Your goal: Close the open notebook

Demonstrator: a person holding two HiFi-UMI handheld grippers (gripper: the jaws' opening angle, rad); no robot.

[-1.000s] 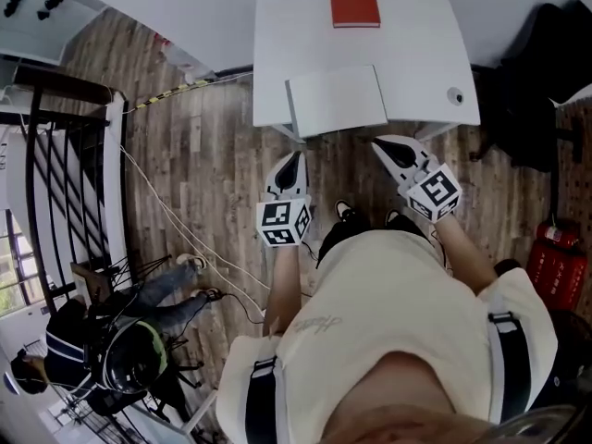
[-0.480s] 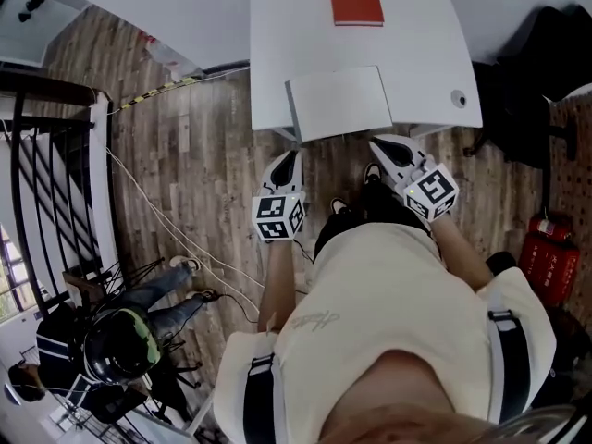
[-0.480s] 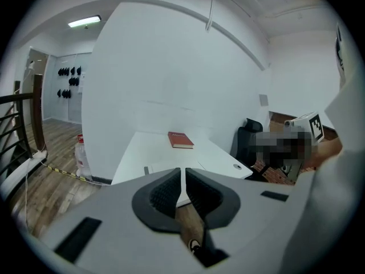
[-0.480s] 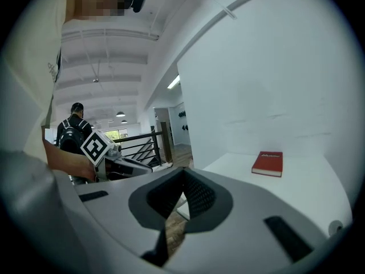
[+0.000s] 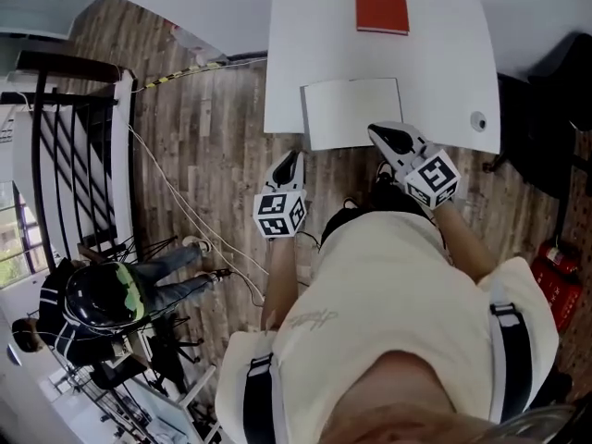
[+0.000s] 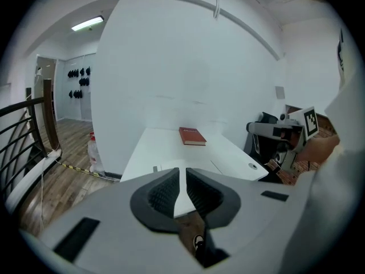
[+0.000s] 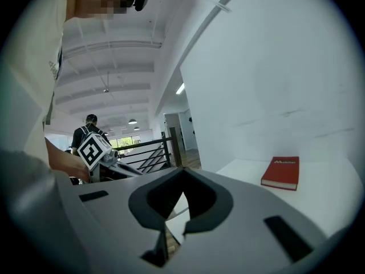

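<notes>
Notebook (image 5: 351, 112) lies open at near edge of worktop (image 5: 444, 72), within my reach | right gripper (image 5: 376, 132) over its near edge, jaws tip to tip, empty, placed, I judge, to lift a page | left gripper (image 5: 295, 155) short of worktop, above floor, jaws a narrow slit, empty, spare | red book (image 5: 381, 4) at far edge, well apart

Book (image 5: 381, 3) red; table (image 5: 453, 72) white; notebook (image 5: 351, 112) pages white; floor (image 5: 213, 155) brown wood-grain; railing (image 5: 37, 155) black.
</notes>
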